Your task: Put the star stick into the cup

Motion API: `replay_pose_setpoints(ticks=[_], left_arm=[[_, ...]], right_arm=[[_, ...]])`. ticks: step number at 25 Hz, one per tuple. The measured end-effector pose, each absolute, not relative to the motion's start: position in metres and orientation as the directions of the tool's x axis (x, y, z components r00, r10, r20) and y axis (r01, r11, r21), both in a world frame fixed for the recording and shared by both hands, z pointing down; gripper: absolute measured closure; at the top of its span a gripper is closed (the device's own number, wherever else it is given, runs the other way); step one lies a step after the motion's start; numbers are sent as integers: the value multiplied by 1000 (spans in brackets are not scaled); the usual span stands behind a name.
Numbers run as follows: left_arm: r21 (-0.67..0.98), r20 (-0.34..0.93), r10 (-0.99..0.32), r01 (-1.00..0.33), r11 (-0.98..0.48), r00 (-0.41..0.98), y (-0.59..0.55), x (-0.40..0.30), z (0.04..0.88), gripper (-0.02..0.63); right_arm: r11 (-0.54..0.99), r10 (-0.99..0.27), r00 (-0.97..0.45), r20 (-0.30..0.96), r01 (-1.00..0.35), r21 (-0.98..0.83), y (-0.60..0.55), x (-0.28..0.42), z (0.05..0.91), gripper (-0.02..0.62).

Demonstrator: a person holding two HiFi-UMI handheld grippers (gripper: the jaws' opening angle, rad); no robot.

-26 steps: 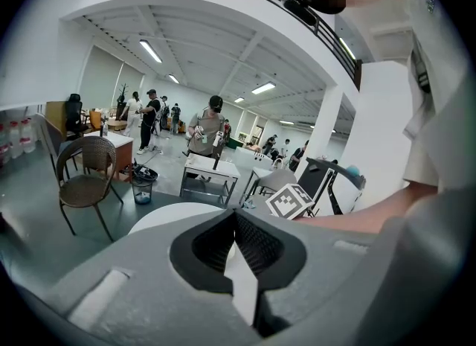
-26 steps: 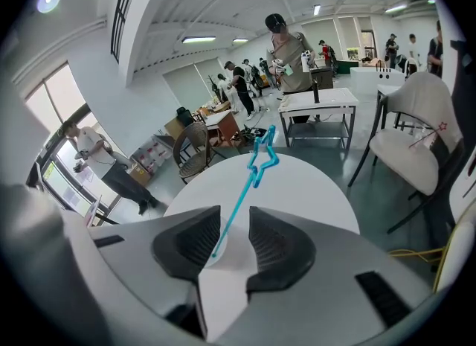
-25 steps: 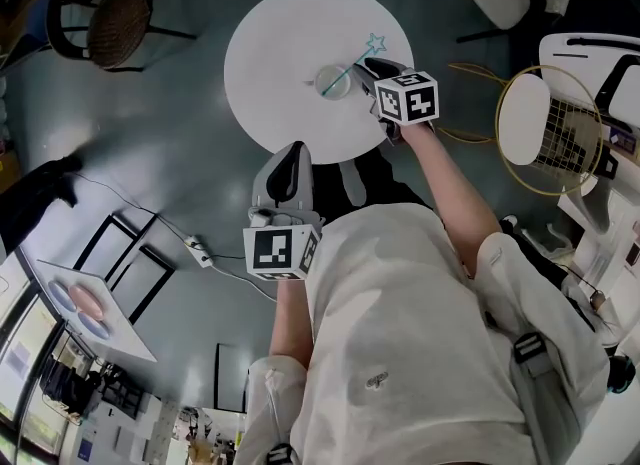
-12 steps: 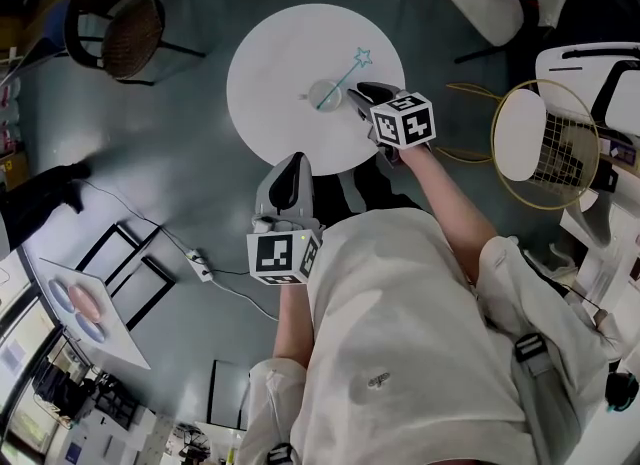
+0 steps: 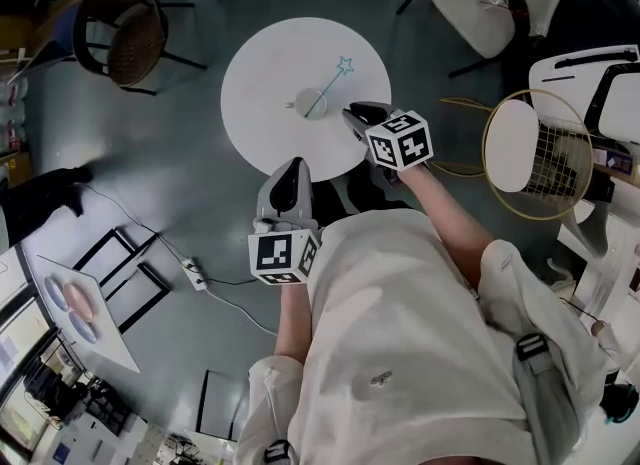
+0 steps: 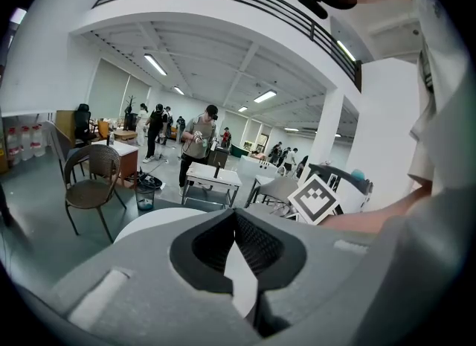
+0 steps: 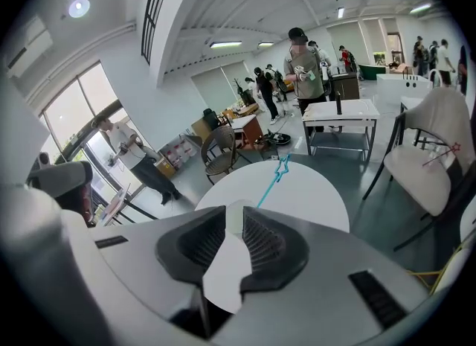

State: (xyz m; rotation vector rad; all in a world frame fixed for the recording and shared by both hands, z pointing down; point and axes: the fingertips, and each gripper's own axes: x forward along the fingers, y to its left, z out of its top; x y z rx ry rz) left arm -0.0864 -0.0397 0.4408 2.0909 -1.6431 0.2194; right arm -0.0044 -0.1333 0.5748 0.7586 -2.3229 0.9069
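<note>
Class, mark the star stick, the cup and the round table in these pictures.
star stick [image 5: 330, 86], head view, middle of its thin shaft.
cup [image 5: 300, 103], head view, left part of its rim.
round table [image 5: 262, 73], head view, bare top left of the cup.

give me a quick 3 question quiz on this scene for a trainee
1. True or false: the star stick stands in the cup.
2. What does the right gripper hold? A the stick, B the cup, C nothing.
3. Fill in: the cup sits on a round white ____.
Key: 1 true. 2 C; its jaws have just been closing, with nothing between them. 3 table.
</note>
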Motion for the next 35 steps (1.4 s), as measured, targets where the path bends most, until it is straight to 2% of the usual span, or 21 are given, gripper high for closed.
replay_pose_setpoints(ticks=[14,22,35], left_arm=[[250,348,-906,-955,-157,240,-41,-70,419,595],[241,329,-917,-959,-149,226,-37,-67,410,595],[240,346,-915,-963,-125,205,-17,-64,414,595]], right_arm=[[760,-304,-786,539,-541,-361,-111,2,500,558],[852,-296,-848,439,-442,-279,-90,-1,443,572],[860,-315,-890,330,-415,-297,-62,16,416,586]])
